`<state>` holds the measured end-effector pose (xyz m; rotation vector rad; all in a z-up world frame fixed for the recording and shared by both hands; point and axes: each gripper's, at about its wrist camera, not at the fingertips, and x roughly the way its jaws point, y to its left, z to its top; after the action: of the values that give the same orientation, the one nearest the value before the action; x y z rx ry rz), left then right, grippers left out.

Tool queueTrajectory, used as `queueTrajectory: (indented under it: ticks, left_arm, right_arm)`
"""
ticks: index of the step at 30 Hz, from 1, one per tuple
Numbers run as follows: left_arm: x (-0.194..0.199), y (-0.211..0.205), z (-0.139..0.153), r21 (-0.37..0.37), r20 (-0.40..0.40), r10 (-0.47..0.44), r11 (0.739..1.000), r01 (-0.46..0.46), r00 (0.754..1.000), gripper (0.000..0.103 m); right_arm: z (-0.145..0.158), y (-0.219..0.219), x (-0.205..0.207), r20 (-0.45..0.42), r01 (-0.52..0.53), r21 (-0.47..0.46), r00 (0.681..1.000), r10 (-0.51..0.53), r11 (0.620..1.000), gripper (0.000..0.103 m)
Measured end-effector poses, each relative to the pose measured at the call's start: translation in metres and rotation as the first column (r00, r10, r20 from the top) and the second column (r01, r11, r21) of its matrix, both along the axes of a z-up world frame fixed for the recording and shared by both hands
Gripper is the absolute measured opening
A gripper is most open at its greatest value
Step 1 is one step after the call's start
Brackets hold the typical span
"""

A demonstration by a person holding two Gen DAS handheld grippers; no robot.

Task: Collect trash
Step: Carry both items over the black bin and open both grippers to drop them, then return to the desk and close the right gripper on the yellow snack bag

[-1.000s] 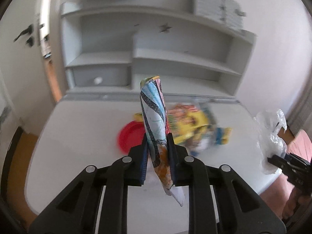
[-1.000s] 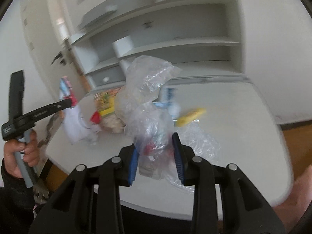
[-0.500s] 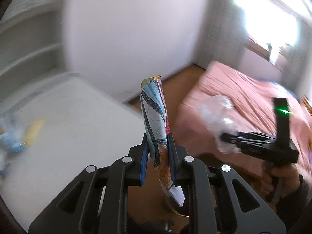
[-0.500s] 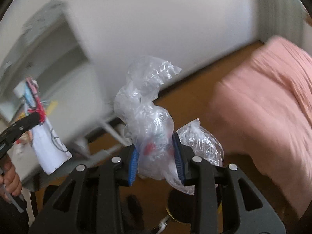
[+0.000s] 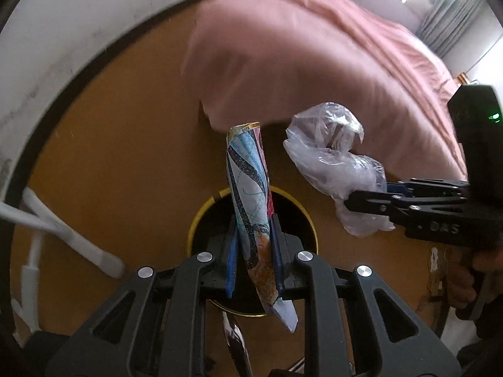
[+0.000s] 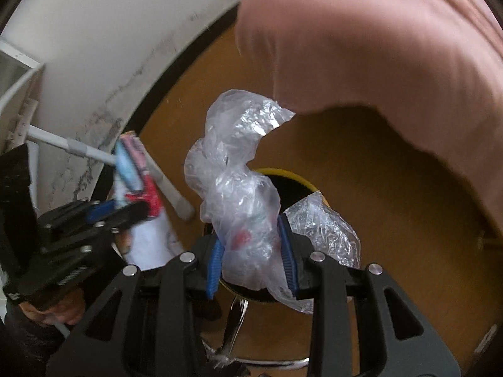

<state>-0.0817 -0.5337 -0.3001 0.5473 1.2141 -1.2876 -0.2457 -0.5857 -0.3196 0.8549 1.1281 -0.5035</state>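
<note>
My left gripper is shut on a colourful snack wrapper, held upright over a round yellow-rimmed bin on the floor. My right gripper is shut on a crumpled clear plastic bag, also above the bin. In the left wrist view the right gripper holds the bag just right of the bin. In the right wrist view the left gripper with the wrapper is at the left.
A bed with a pink cover stands right behind the bin over brown floor. White table legs are at the left, by the white wall.
Both grippers swung away from the table, turned downward and now hang over the floor bin, still holding the wrapper and the bag.
</note>
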Motion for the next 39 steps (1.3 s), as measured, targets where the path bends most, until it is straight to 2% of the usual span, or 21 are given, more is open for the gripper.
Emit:
queueTrajectory:
  ticks: [3,6,8,10,12,15,21,22,23,24,26,28,30,34,37,39]
  left_arm:
    - [-0.002,-0.002,-0.025,0.049,-0.024,-0.021,0.999,0.022,0.999,0.018]
    - [-0.008,-0.007,-0.03,0.06,-0.021,-0.041,0.997,0.042,0.999,0.02]
    - [-0.008,-0.009,-0.029,0.065,-0.012,-0.044,0.997,0.045,0.999,0.045]
    - [-0.008,-0.009,-0.03,0.054,-0.013,-0.047,0.997,0.047,0.999,0.058]
    - [-0.008,-0.011,-0.026,0.049,-0.01,-0.049,0.998,0.05,0.999,0.059]
    - [-0.009,-0.001,-0.014,0.03,0.001,-0.033,0.999,0.033,0.999,0.059]
    - [0.003,0.031,0.042,-0.052,0.078,0.023,0.998,-0.019,0.997,0.067]
    - [0.007,0.035,0.055,-0.069,0.09,0.035,0.997,-0.029,0.995,0.071]
    - [0.01,0.04,0.068,-0.085,0.1,0.046,0.996,-0.038,0.994,0.075]
    - [0.012,0.043,0.079,-0.099,0.107,0.053,0.994,-0.043,0.993,0.077]
    - [0.015,0.055,0.107,-0.149,0.129,0.072,0.987,-0.052,0.989,0.082]
    - [0.017,0.069,0.136,-0.194,0.158,0.097,0.979,-0.066,0.983,0.087]
    - [0.019,0.085,0.165,-0.222,0.196,0.123,0.972,-0.078,0.973,0.087]
    - [0.029,0.126,0.212,-0.261,0.245,0.177,0.959,-0.111,0.953,0.087]
    - [0.044,0.17,0.246,-0.284,0.288,0.259,0.943,-0.176,0.922,0.087]
    - [0.058,0.204,0.266,-0.308,0.3,0.325,0.923,-0.232,0.897,0.087]
  right_arm:
    - [-0.014,0.005,0.0,-0.019,-0.001,0.032,1.0,0.002,0.999,0.033]
    - [-0.02,-0.007,0.012,-0.026,0.008,0.053,1.0,-0.007,0.999,0.033]
    - [-0.024,-0.008,0.007,-0.027,0.017,0.06,0.999,-0.016,0.998,0.033]
    - [-0.023,-0.008,0.004,-0.028,0.025,0.067,0.999,-0.023,0.997,0.033]
    - [-0.022,-0.006,0.003,-0.029,0.025,0.071,0.999,-0.023,0.997,0.033]
    - [-0.023,-0.001,0.004,-0.037,0.016,0.075,0.999,-0.013,0.997,0.033]
    - [-0.025,0.003,0.011,-0.064,-0.024,0.086,0.998,0.029,0.996,0.034]
    - [-0.024,0.005,0.013,-0.066,-0.029,0.085,0.997,0.035,0.996,0.035]
    - [-0.021,0.008,0.015,-0.07,-0.037,0.082,0.997,0.043,0.996,0.043]
    - [-0.018,0.009,0.017,-0.071,-0.045,0.076,0.996,0.051,0.996,0.056]
    - [-0.005,0.013,0.021,-0.063,-0.057,0.04,0.996,0.059,0.998,0.07]
    - [0.012,0.017,0.026,-0.061,-0.073,-0.007,0.995,0.073,0.997,0.07]
    - [0.029,0.02,0.029,-0.063,-0.084,-0.054,0.995,0.08,0.995,0.07]
    - [0.096,0.029,0.043,-0.027,-0.116,-0.223,0.993,0.113,0.968,0.07]
    - [0.161,0.048,0.065,0.059,-0.147,-0.328,0.983,0.175,0.933,0.07]
    - [0.205,0.074,0.092,0.113,-0.189,-0.401,0.961,0.253,0.896,0.07]
